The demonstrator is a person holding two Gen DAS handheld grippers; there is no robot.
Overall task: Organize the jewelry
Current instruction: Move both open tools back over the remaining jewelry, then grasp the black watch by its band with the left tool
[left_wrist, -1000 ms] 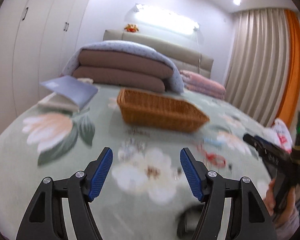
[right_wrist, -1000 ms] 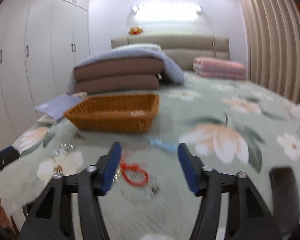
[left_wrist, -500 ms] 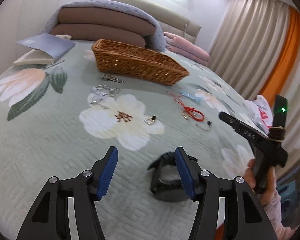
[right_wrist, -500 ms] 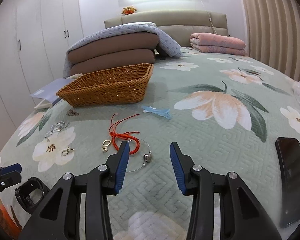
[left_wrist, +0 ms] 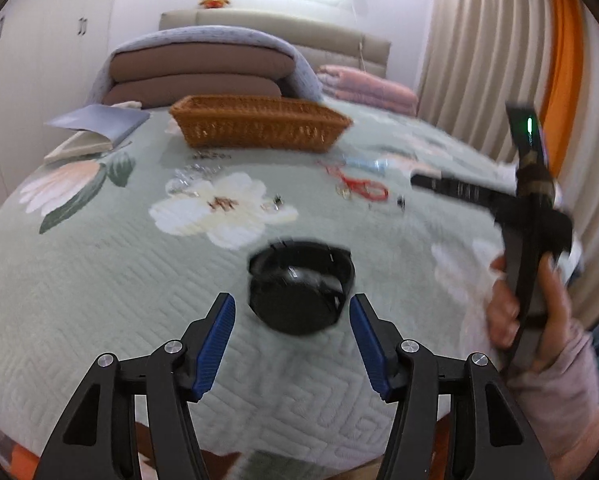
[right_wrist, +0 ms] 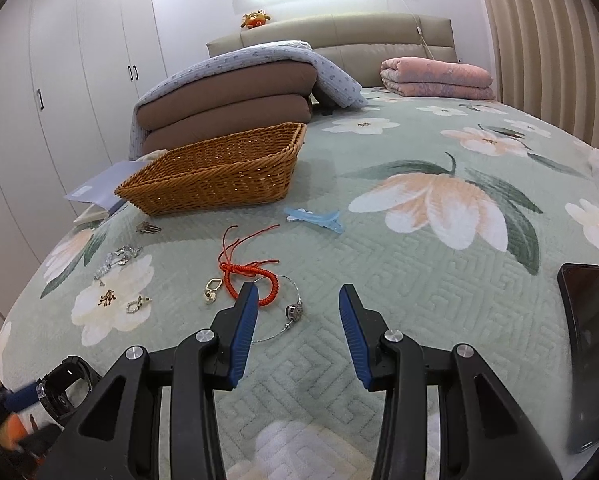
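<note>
1. Left wrist view: the left gripper (left_wrist: 291, 328) stands part open and empty, having just narrowed, with the black watch (left_wrist: 301, 286) lying on the bedspread (left_wrist: 79, 300) just ahead of it.
2. Right wrist view: the right gripper (right_wrist: 295, 320) is part open and empty, having also just narrowed. The red cord bracelet (right_wrist: 255, 276), wire bangle (right_wrist: 289, 312), blue hair clip (right_wrist: 313, 218) and silver pieces (right_wrist: 117, 258) lie loose (none seen in the basket (right_wrist: 219, 172)), so sorting has barely begun.

One wicker basket (right_wrist: 219, 178) sits on the bed (right_wrist: 399, 280). One blue hair clip (right_wrist: 313, 218) lies at the basket's 5 o'clock. There is one red cord bracelet (right_wrist: 251, 276), one thin wire bangle (right_wrist: 287, 312) and one black watch (left_wrist: 299, 284). About four small silvery pieces (right_wrist: 119, 258) are scattered at the cord's 9 o'clock. One dark phone (right_wrist: 589, 344) lies far right. Two folded quilt stacks (right_wrist: 235, 96) rest near the headboard, with one booklet (right_wrist: 103, 188) beside the basket.
</note>
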